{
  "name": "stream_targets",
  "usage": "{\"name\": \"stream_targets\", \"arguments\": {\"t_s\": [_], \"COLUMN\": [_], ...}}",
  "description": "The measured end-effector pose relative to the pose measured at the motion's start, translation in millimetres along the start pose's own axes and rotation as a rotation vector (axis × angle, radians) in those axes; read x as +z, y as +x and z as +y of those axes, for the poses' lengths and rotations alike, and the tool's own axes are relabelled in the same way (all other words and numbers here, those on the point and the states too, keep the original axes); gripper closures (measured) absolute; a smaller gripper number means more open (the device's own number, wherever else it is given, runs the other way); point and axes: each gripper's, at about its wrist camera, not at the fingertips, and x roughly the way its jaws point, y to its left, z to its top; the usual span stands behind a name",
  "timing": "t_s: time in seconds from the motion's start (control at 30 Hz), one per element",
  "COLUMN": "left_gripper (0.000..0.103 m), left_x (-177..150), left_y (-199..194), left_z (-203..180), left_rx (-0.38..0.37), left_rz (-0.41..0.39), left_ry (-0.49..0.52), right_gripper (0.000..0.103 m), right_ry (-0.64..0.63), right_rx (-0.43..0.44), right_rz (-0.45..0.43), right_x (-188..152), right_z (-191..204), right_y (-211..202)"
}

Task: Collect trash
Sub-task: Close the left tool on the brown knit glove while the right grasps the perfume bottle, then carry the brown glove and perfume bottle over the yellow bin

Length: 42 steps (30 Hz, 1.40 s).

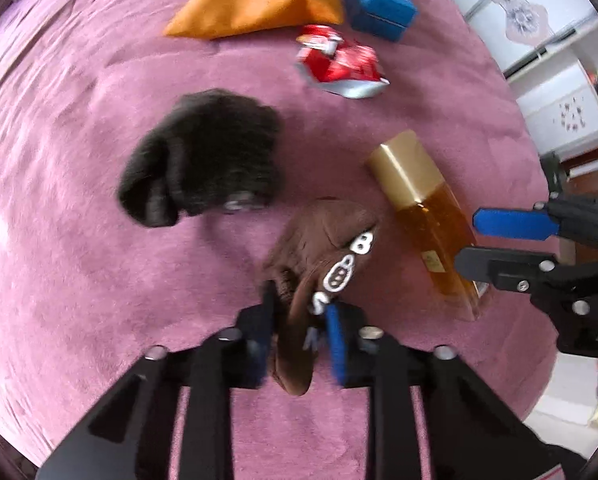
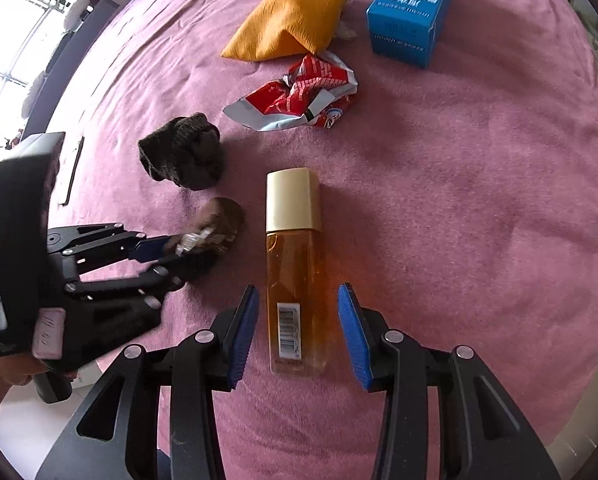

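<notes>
On the soft pink cover (image 2: 459,200): crumpled red and white snack wrapper (image 2: 299,94), blue cardboard box (image 2: 411,16), folded orange cloth (image 2: 291,24), dark woolly glove (image 2: 183,158).

Left gripper (image 1: 299,320) pinched tight on a brown cloth sock with white letters (image 1: 319,248). Right gripper (image 2: 297,332) spread wide, holding nothing, with the tall clear bottle of amber liquid with a gold cap (image 2: 295,264) lying flat between its blue pads (image 2: 243,332).

Best to squeeze the bottle gently in the middle and lift slowly. Bottle about full, cap on. No bin in sight.

Black angular linkage arms, silver round screws, blue ribbed pads on the fingers (image 2: 355,336), bare skin at wrist
</notes>
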Motion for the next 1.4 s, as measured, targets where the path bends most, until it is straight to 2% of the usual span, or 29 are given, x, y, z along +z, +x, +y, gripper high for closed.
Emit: {"name": "stream_targets", "arguments": {"t_s": [0.03, 0.23, 0.3, 0.4, 0.67, 1.1, 1.4], "left_gripper": [0.093, 0.094, 0.094, 0.094, 0.094, 0.094, 0.094], "left_x": [0.0, -1.0, -0.9, -0.6, -2.2, 5.8, 19.9], "left_y": [-0.5, -2.2, -4.7, -13.7, -32.5, -51.0, -48.0], "left_z": [5.4, 7.7, 7.1, 12.2, -11.3, -91.1, -178.4], "left_rx": [-0.012, -0.039, -0.047, -0.050, -0.092, -0.112, -0.138], "left_rz": [-0.001, -0.001, -0.006, -0.014, -0.029, -0.027, -0.007], "left_ry": [-0.021, -0.032, -0.040, -0.035, -0.029, 0.079, 0.218], "right_gripper": [0.062, 0.062, 0.070, 0.071, 0.072, 0.073, 0.073], "right_ry": [0.002, -0.014, -0.018, -0.008, 0.067, 0.169, 0.267], "right_rx": [0.001, -0.046, -0.062, -0.055, -0.017, -0.022, -0.051], "right_rz": [0.006, 0.043, 0.044, 0.040, 0.002, -0.097, -0.168], "right_x": [1.5, 5.0, 4.9, 3.3, -8.0, -52.9, -92.5], "right_z": [0.0, 5.3, 6.2, 5.4, -17.9, -75.6, -123.8], "right_y": [2.3, 22.9, 25.0, 22.8, -8.4, -84.1, -126.6]}}
